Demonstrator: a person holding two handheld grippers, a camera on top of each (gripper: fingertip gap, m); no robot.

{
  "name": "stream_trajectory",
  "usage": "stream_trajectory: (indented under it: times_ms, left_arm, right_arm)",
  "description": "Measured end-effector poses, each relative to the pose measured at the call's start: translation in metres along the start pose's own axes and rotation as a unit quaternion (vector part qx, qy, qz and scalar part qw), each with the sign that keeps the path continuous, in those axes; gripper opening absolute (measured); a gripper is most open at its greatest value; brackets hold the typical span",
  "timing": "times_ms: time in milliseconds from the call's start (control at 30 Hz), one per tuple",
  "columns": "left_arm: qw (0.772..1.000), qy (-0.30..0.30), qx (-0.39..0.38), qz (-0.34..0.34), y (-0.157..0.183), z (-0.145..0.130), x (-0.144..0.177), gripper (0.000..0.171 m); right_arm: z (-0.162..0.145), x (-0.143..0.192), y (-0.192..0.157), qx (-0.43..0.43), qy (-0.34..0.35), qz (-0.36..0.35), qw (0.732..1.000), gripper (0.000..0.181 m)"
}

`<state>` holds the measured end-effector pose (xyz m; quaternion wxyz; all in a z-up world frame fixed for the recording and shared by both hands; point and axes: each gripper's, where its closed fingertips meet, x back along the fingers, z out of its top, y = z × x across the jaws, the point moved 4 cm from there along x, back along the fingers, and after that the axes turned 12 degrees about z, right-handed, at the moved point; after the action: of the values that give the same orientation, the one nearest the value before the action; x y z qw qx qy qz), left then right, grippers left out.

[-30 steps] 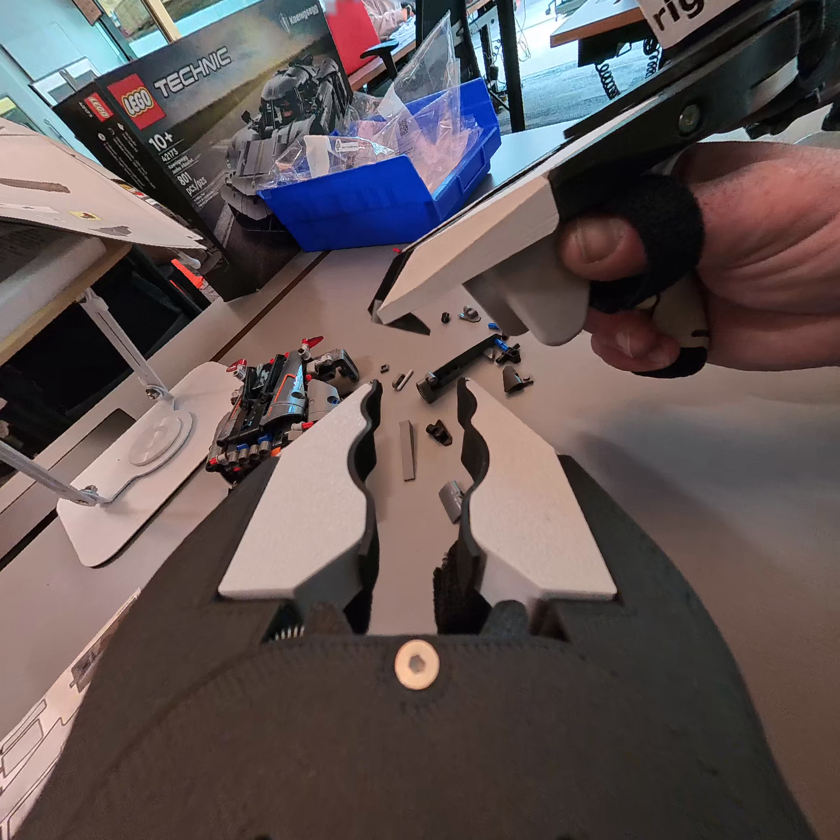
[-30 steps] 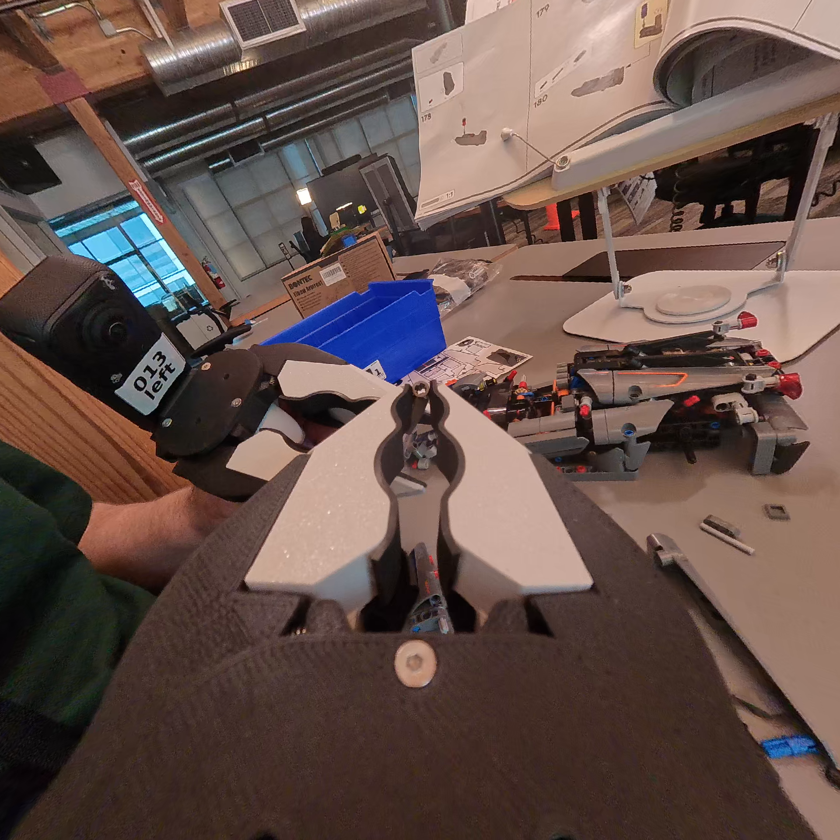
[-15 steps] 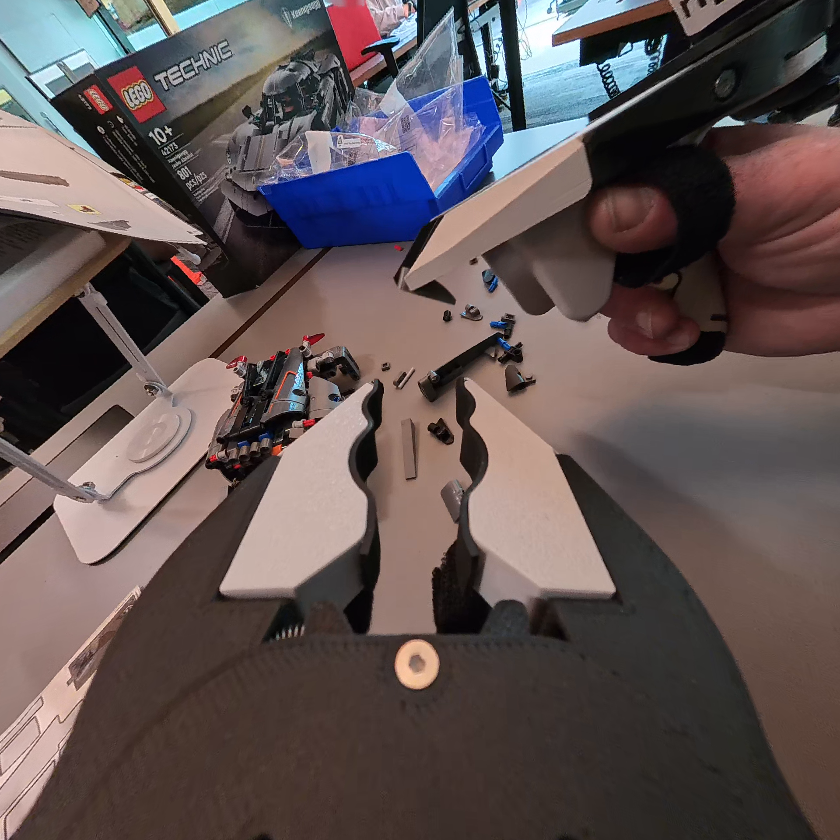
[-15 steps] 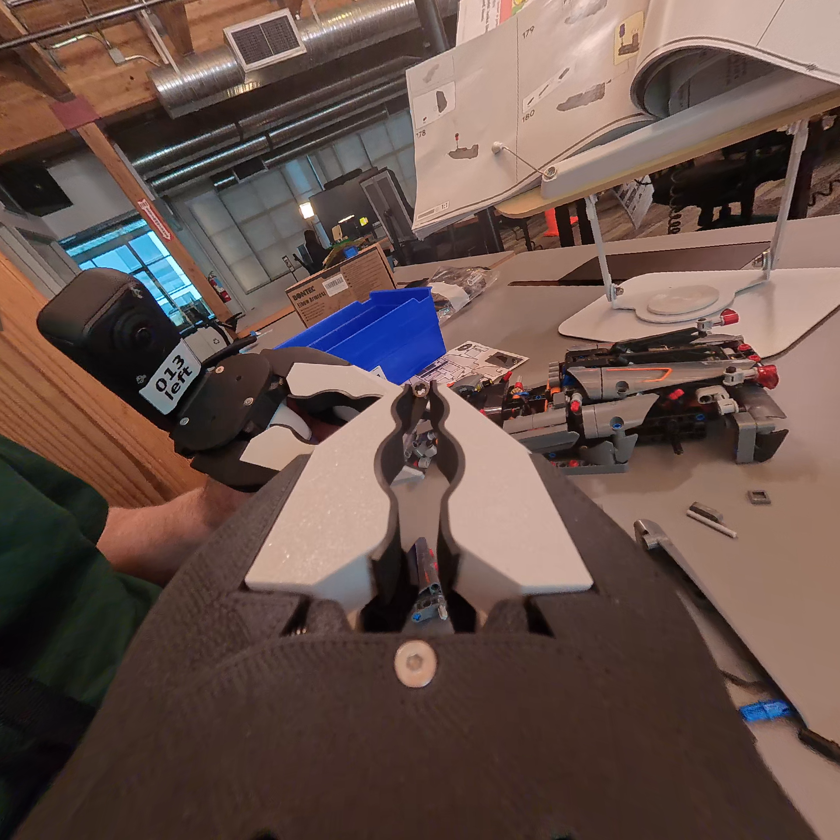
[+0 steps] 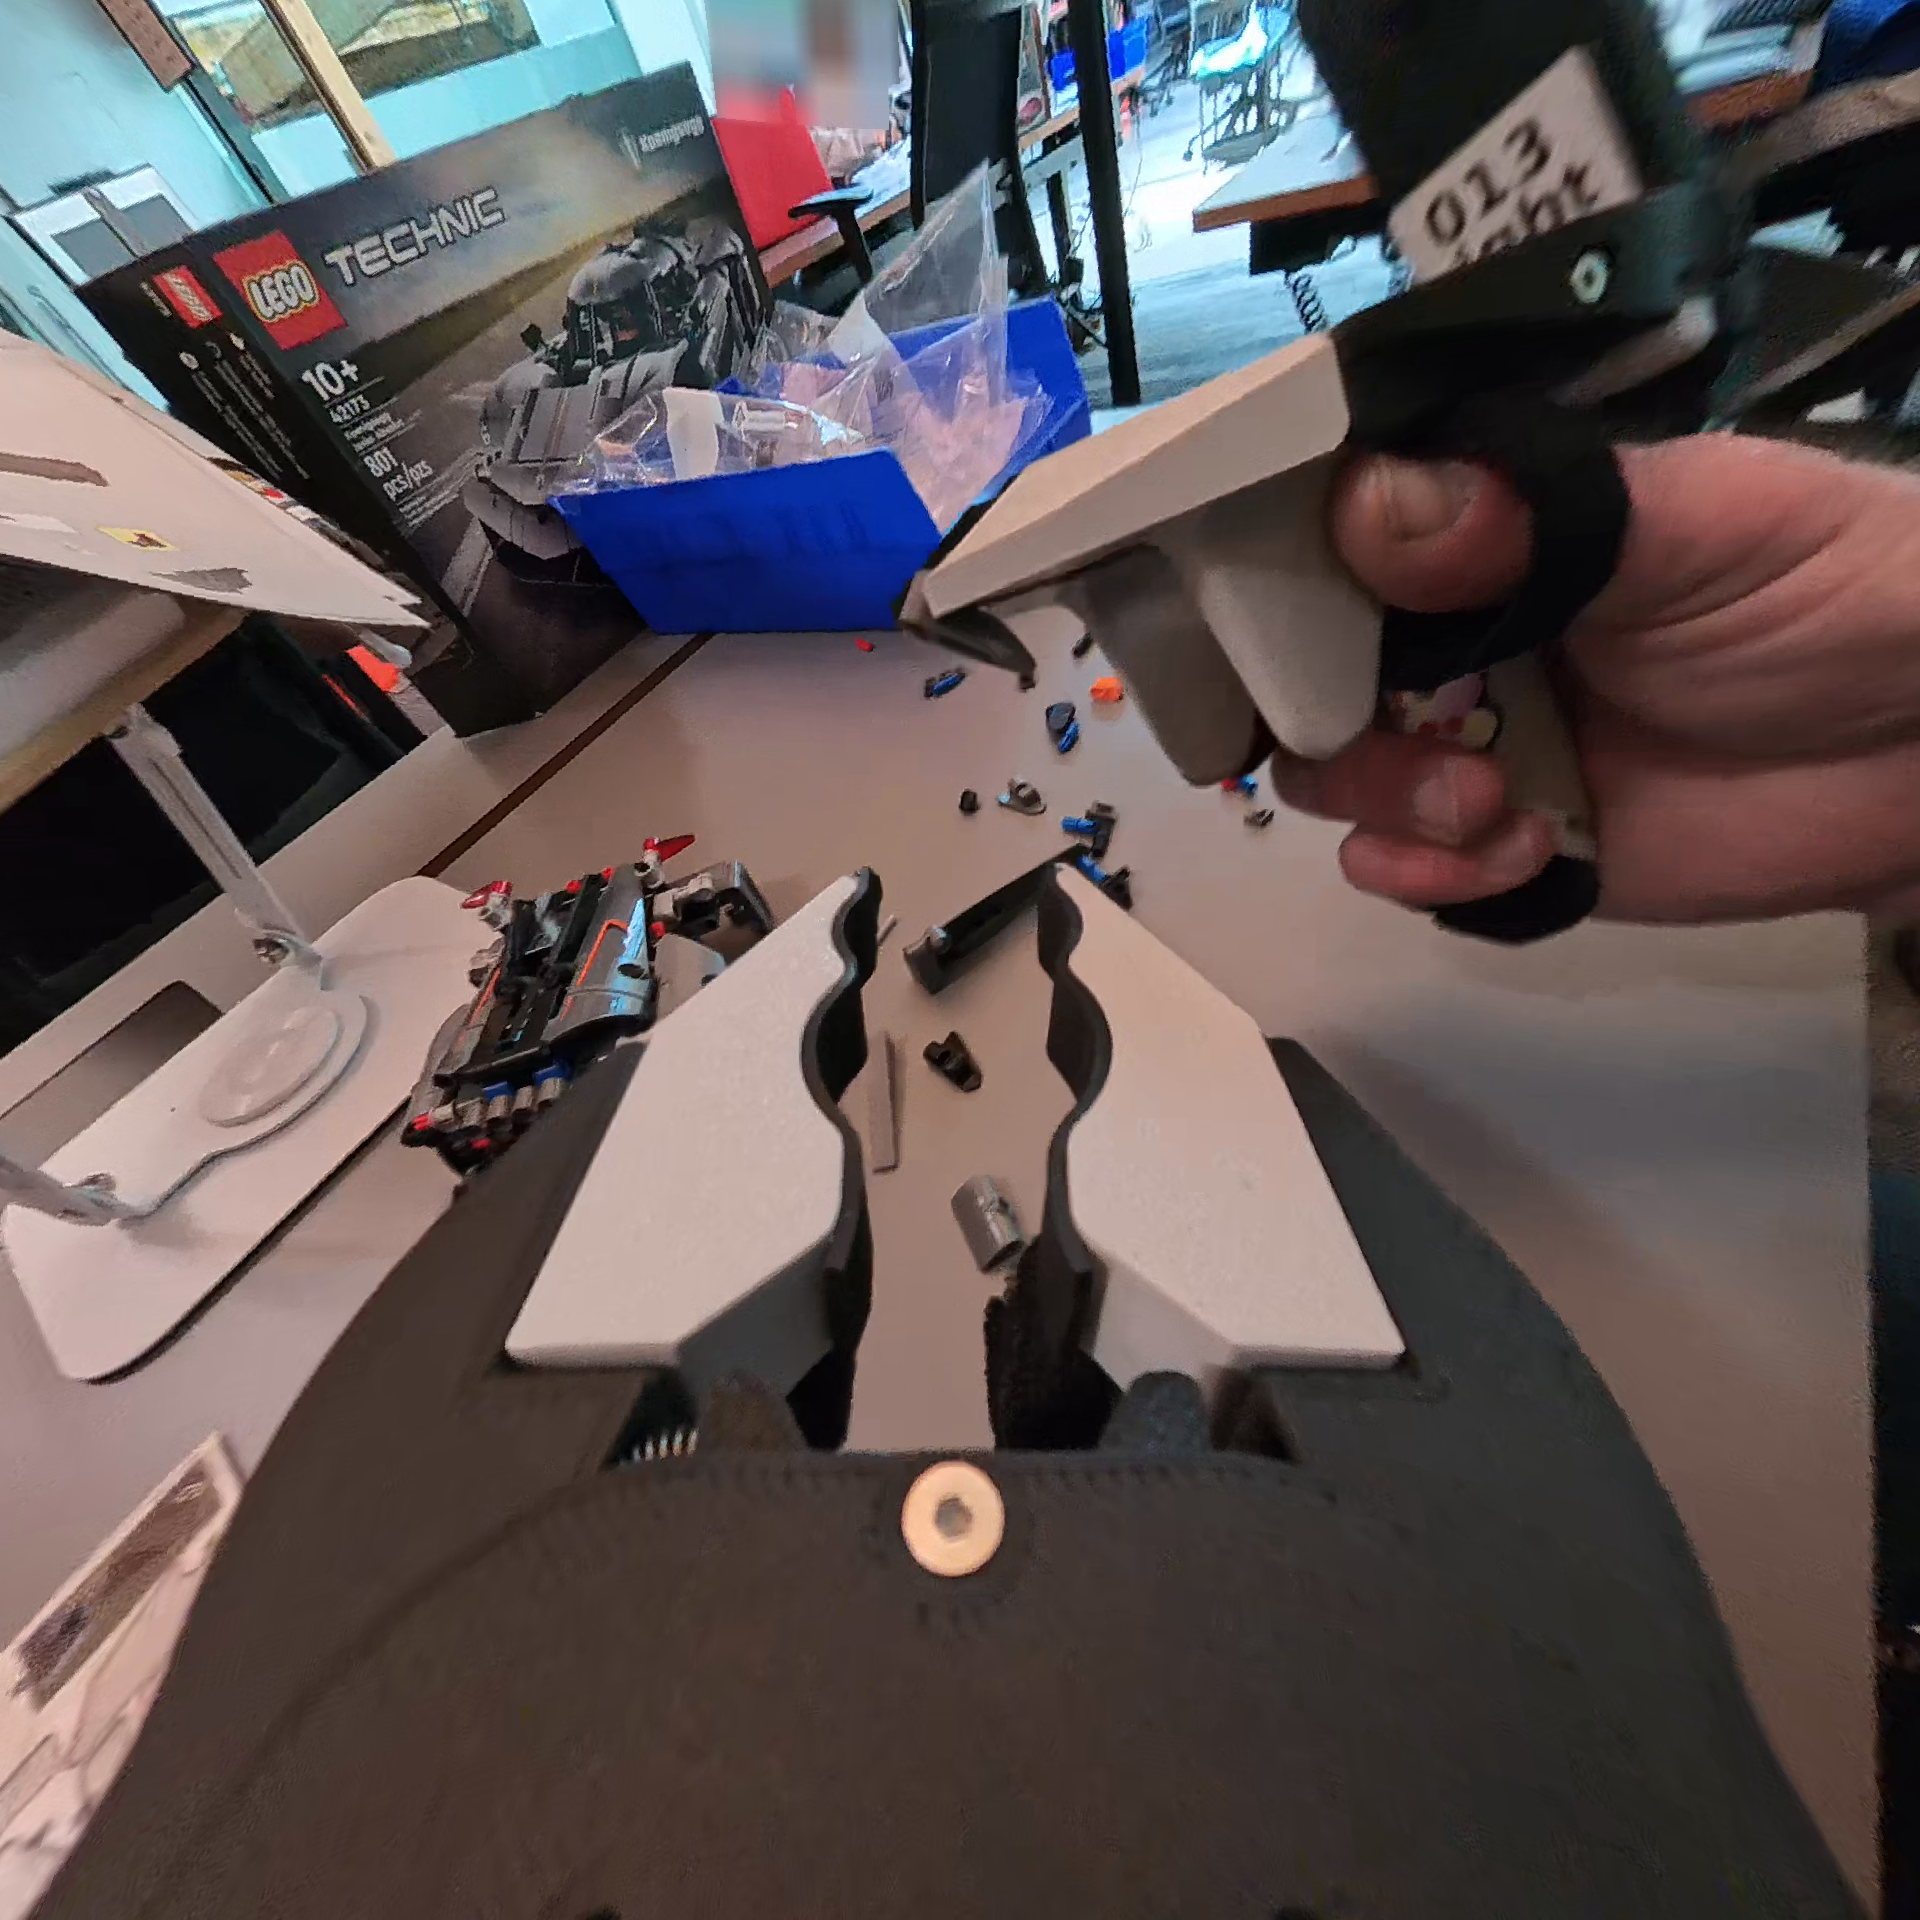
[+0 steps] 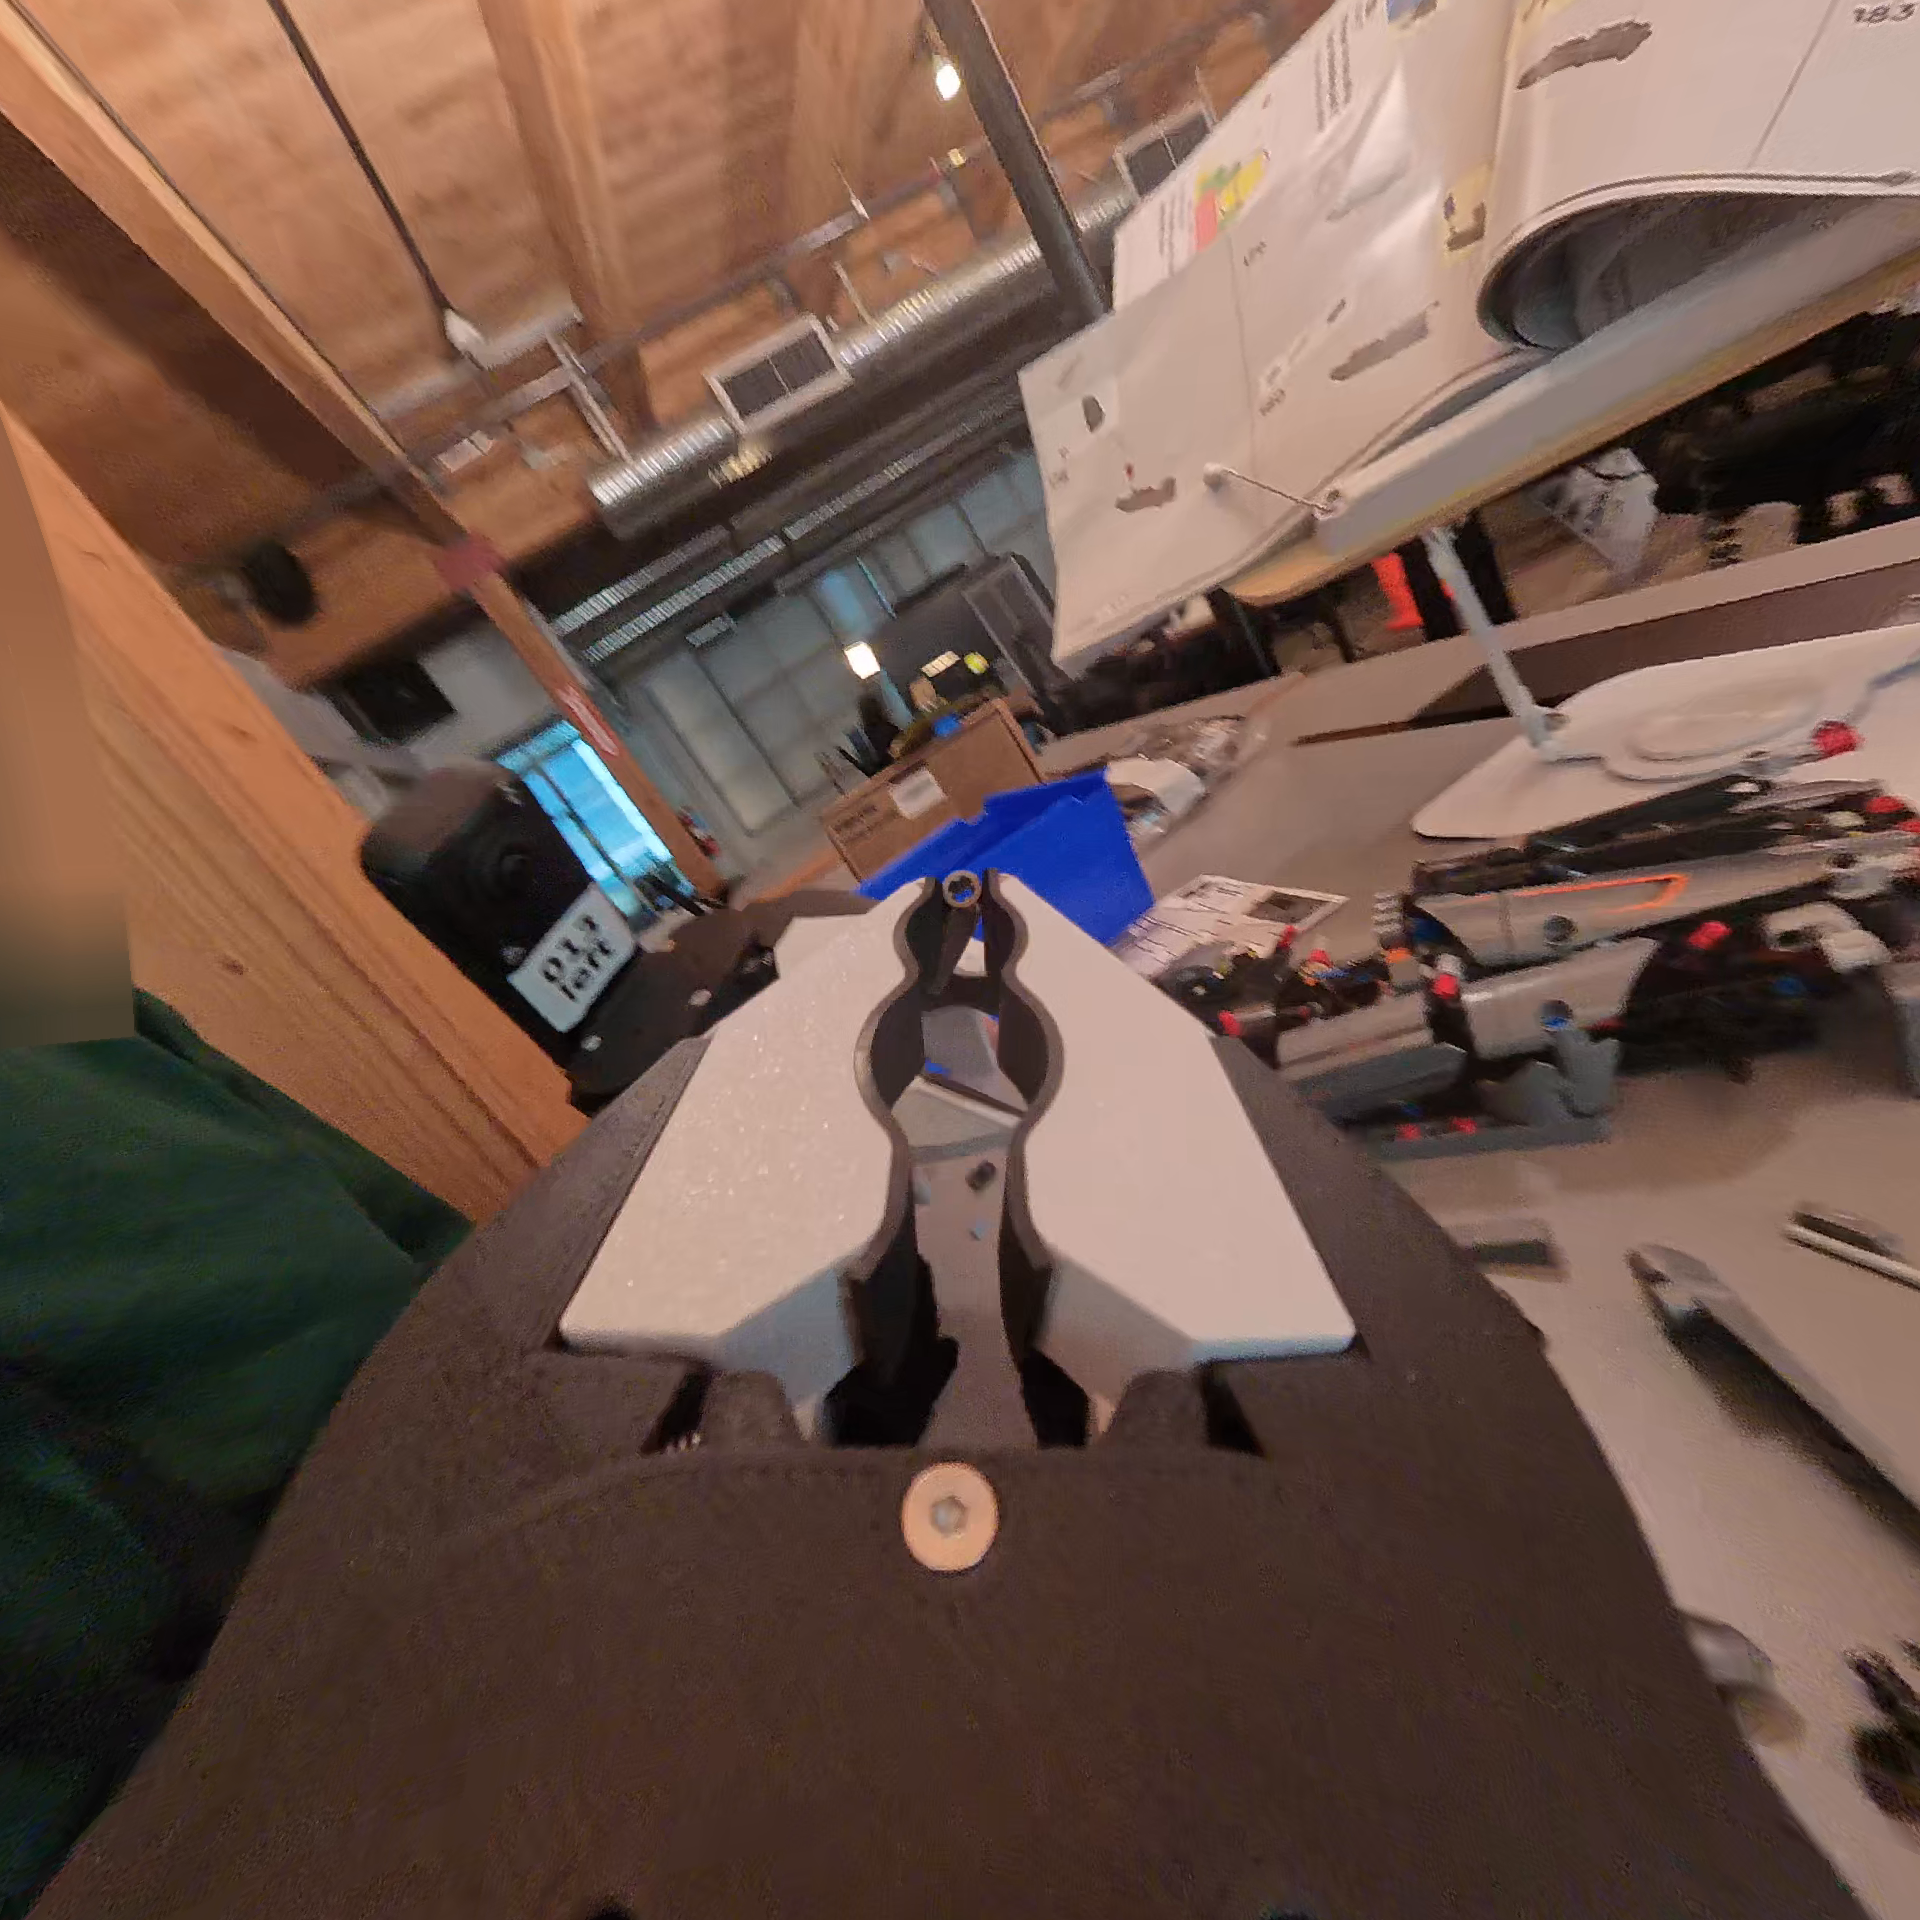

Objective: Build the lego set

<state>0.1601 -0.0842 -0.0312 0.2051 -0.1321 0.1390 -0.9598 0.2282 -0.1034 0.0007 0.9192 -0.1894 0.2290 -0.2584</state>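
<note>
Right gripper [image 6: 962, 902] pinches small pin [image 6: 956, 891]; left wrist view hides it.

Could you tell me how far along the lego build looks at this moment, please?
Partly done: a long grey and black model with orange trim lies assembled on the table. In hand: the right claw is shut on a small dark pin, raised above the table; the left claw is open and empty. Left: many loose pieces lie scattered, and bagged parts fill the blue bin.
</note>
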Motion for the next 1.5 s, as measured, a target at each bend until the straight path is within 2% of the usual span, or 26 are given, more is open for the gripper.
stream_trajectory:
  times_ms: [133,267,400,567,700,867,1033,1167,1267,1333,1400,1500]
  left_arm:
    - [0.995,0.012,0.082,-0.053,0.001,0.012,-0.001,0.029]
    - [0.973,0.046,0.188,-0.129,0.005,0.028,0.001,0.025]
    - [0.943,0.073,0.268,-0.186,0.007,0.04,0.002,0.018]
    - [0.886,0.097,0.37,-0.262,0.005,0.046,0.005,0.015]
    - [0.854,0.101,0.416,-0.295,0.005,0.045,0.004,0.009]
    - [0.837,0.106,0.438,-0.311,0.006,0.045,0.004,0.002]
    - [0.855,0.093,0.408,-0.305,0.009,0.042,0.004,0.001]
    - [0.894,0.07,0.35,-0.272,0.009,0.036,0.004,0.002]
    - [0.955,0.032,0.226,-0.191,0.008,0.025,0.0,0.002]
    - [0.987,0.004,0.107,-0.123,0.009,0.019,-0.003,0.002]
    - [0.997,-0.008,0.008,-0.077,0.014,0.017,-0.005,0.002]
    - [0.996,-0.019,-0.079,-0.045,0.023,0.014,-0.009,0.002]
  right_arm:
    - [0.011,0.0,-0.005,-0.042,0.069,0.066,0.995,0.004]
    - [0.014,-0.002,-0.008,-0.058,0.095,0.098,0.989,0.004]
    - [0.012,-0.002,-0.011,-0.055,0.102,0.111,0.987,0.004]
    - [0.006,-0.001,-0.012,-0.042,0.092,0.113,0.988,0.004]
    - [0.004,0.0,-0.015,-0.027,0.093,0.119,0.988,0.004]
    - [0.003,0.001,-0.018,-0.012,0.095,0.124,0.988,0.004]
    - [-0.001,0.005,-0.021,0.009,0.083,0.098,0.992,0.004]
    - [-0.007,0.016,-0.021,0.032,0.052,0.047,0.997,0.011]
    - [-0.012,0.031,-0.015,0.063,0.004,-0.045,0.997,0.016]
    - [-0.016,0.04,-0.014,0.083,-0.033,-0.097,0.991,0.018]
    - [-0.018,0.043,-0.016,0.075,-0.049,-0.116,0.989,0.019]
    - [-0.021,0.044,-0.015,0.06,-0.063,-0.133,0.987,0.019]
